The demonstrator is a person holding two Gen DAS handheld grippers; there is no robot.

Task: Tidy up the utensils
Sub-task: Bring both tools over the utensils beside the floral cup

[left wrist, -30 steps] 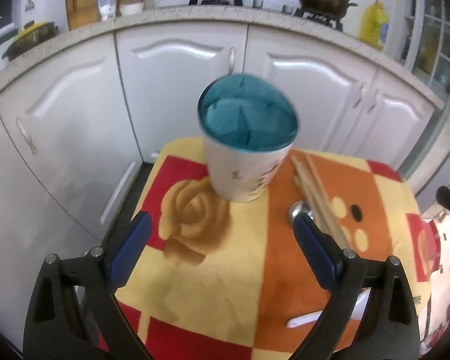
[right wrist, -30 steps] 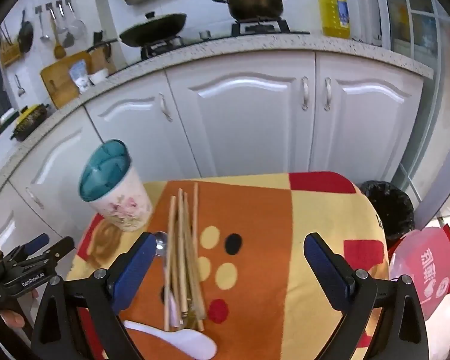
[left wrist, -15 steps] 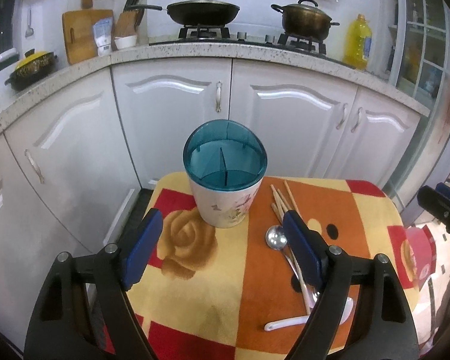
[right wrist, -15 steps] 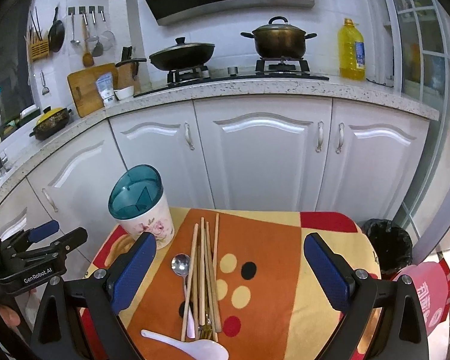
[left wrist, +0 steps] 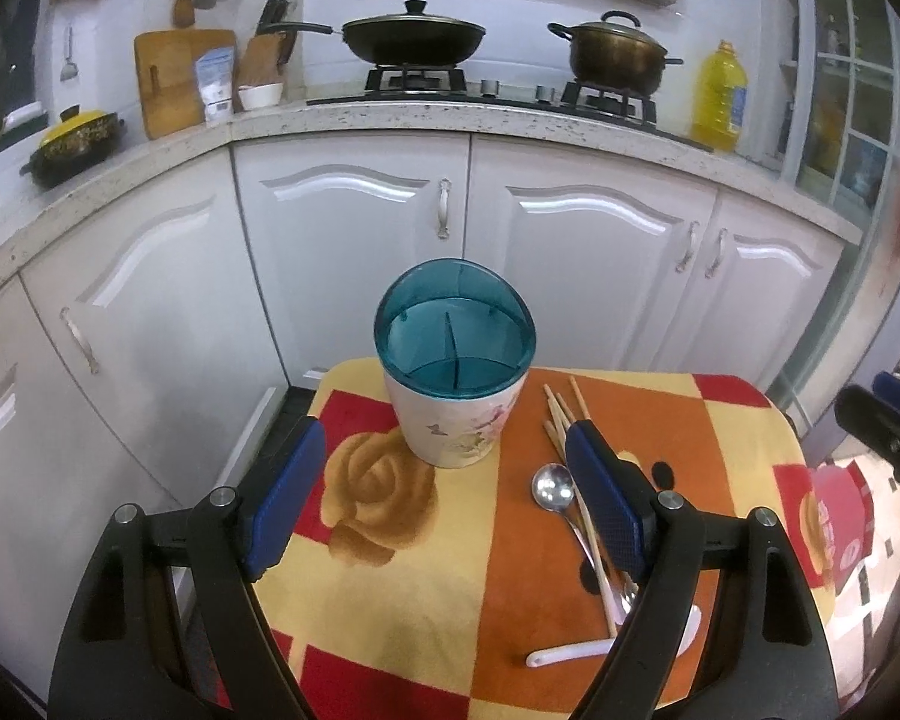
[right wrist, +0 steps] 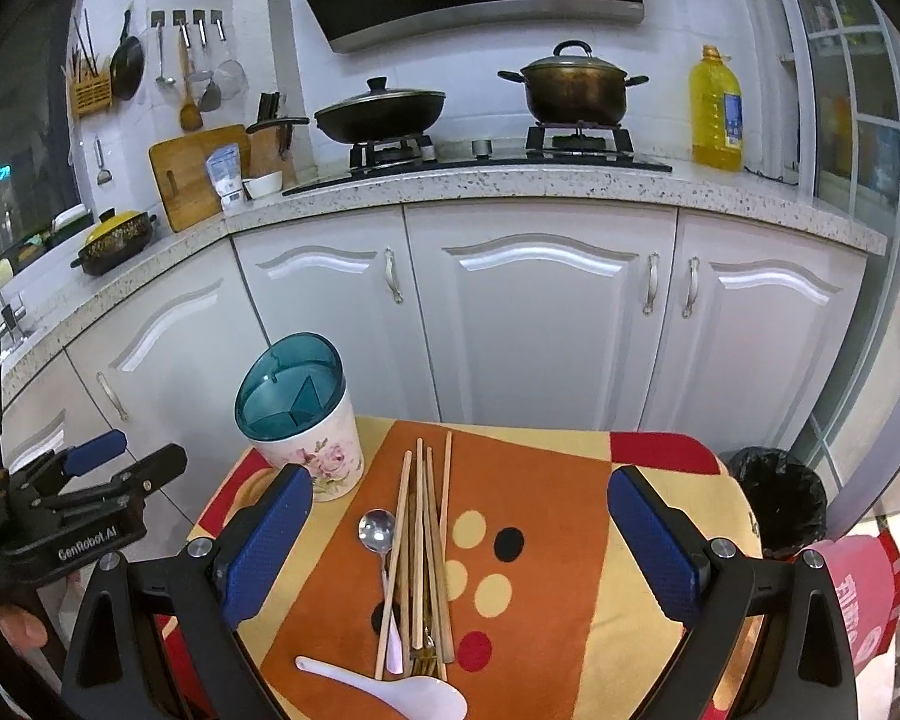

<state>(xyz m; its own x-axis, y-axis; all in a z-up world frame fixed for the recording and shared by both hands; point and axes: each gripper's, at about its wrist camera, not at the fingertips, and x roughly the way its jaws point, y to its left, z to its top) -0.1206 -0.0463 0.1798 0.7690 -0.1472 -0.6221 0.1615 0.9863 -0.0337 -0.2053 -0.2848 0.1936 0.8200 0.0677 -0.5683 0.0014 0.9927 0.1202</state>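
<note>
Teal-rimmed utensil holder (left wrist: 455,372) now looks farther since we pulled back both grippers, left gripper (left wrist: 444,498) and right gripper (right wrist: 468,546) released and empty, chopsticks (right wrist: 420,540) not yet picked.

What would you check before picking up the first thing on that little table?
1. Left gripper fingers spread, nothing between them: ok.
2. Right gripper fingers spread, nothing between them: ok.
3. Holder cup upright on the cloth, divided compartments look empty: ok.
4. Chopsticks lying loose in a bundle beside the cup: ok.
5. Metal spoon easy to take alone: not ok, its handle runs under the chopsticks.
6. White spoon fully in view: cannot tell, partly cut off at the picture's edge.
</note>
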